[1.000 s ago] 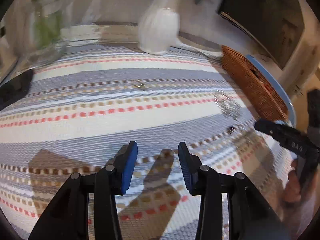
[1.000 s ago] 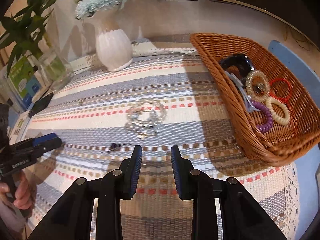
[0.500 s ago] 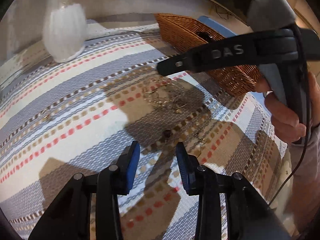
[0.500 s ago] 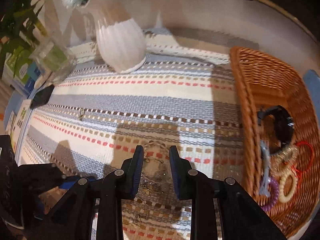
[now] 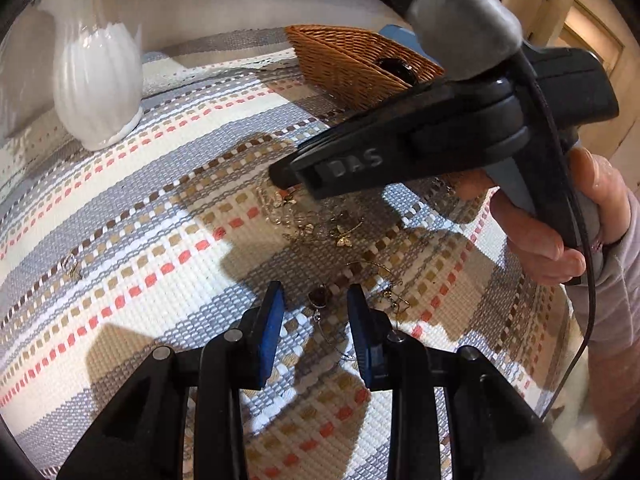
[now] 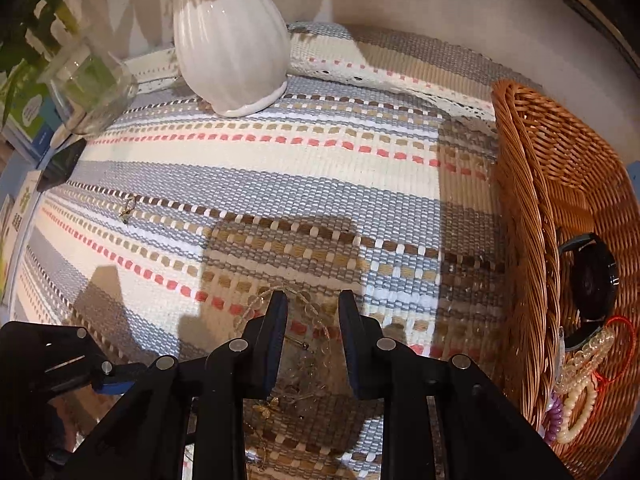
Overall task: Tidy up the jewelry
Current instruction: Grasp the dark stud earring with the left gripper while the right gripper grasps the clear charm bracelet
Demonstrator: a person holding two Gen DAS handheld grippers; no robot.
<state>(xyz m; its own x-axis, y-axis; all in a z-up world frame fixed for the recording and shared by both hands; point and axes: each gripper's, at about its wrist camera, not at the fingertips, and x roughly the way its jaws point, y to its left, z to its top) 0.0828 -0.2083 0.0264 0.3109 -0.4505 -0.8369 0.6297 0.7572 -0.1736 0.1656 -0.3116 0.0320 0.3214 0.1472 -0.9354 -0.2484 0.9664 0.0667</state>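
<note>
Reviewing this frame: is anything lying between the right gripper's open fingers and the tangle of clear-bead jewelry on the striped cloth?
Nothing visible does. The right gripper is open, directly over the clear-bead jewelry, which lies between its fingers on the striped cloth. The left gripper is off to the side, over a dark pendant.

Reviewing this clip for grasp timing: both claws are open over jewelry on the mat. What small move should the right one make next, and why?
Probably lower the right claw a little and close. It is open and straddles the bead bracelet on the mat, nothing gripped yet. The basket sits just to its right for the drop.
</note>
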